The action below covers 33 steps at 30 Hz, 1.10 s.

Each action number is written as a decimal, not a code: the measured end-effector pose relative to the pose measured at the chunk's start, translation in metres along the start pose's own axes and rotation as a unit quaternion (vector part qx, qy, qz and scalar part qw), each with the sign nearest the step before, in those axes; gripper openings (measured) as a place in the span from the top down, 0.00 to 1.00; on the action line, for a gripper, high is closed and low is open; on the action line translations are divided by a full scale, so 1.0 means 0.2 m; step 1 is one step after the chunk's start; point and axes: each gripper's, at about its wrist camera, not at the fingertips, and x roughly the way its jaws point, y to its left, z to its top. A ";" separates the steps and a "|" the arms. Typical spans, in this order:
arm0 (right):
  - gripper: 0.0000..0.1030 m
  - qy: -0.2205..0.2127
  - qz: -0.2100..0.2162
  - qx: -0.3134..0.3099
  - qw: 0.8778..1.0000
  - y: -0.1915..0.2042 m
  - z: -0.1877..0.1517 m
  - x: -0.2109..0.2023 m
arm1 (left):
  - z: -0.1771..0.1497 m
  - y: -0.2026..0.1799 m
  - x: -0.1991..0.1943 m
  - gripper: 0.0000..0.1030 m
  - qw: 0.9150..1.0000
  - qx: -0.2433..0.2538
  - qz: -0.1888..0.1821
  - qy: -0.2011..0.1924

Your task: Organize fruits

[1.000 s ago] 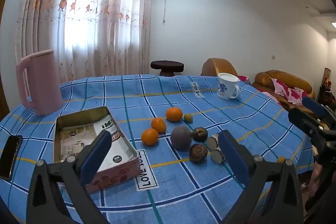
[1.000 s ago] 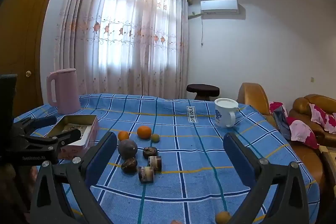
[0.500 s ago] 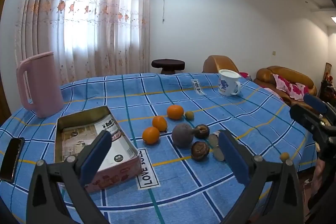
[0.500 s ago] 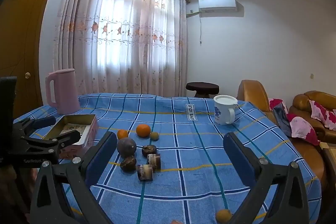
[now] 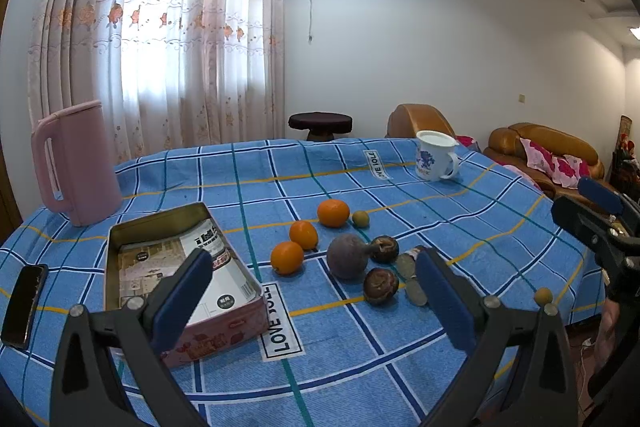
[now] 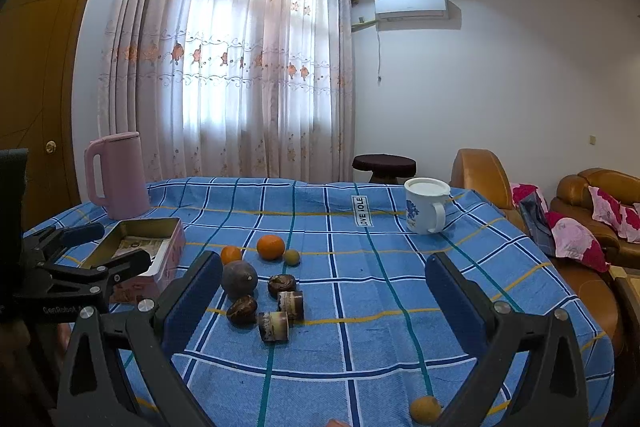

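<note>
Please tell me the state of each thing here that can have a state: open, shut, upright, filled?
Left gripper: open, holding nothing.
Right gripper: open, holding nothing.
Rectangular metal tin box: lidless, paper inside, no fruit.
Pink plastic kettle: upright, lid shut.
White printed mug: upright.
Black phone: flat, screen dark.

Left gripper (image 5: 312,291) held level, fingers spread wide with the blue pads (image 5: 182,301) facing each other and nothing between them. Right gripper (image 6: 324,299) likewise spread wide, nothing clamped, blue pads (image 6: 454,301) angled inward. Seen from the left wrist, right gripper at 3 o'clock, its fingers pointing toward 9 o'clock. Seen from the right wrist, left gripper at 9 o'clock, its fingers apart and reaching toward 3 o'clock. Both raised, touching nothing.
</note>
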 end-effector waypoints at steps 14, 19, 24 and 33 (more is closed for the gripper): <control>0.01 0.004 0.005 -0.002 1.000 0.01 -0.02 0.02 | 0.00 0.00 0.00 0.00 1.000 0.002 0.000 0.000; 0.01 0.005 0.006 -0.003 1.000 0.01 -0.02 0.02 | 0.00 0.00 0.00 0.00 1.000 0.000 0.000 0.002; 0.01 0.005 0.006 -0.003 1.000 0.01 -0.02 0.02 | -0.01 0.00 0.00 0.00 1.000 0.001 0.000 0.001; 0.01 0.007 0.007 -0.003 1.000 0.02 -0.03 0.02 | 0.00 -0.01 0.00 0.00 1.000 0.001 0.001 0.002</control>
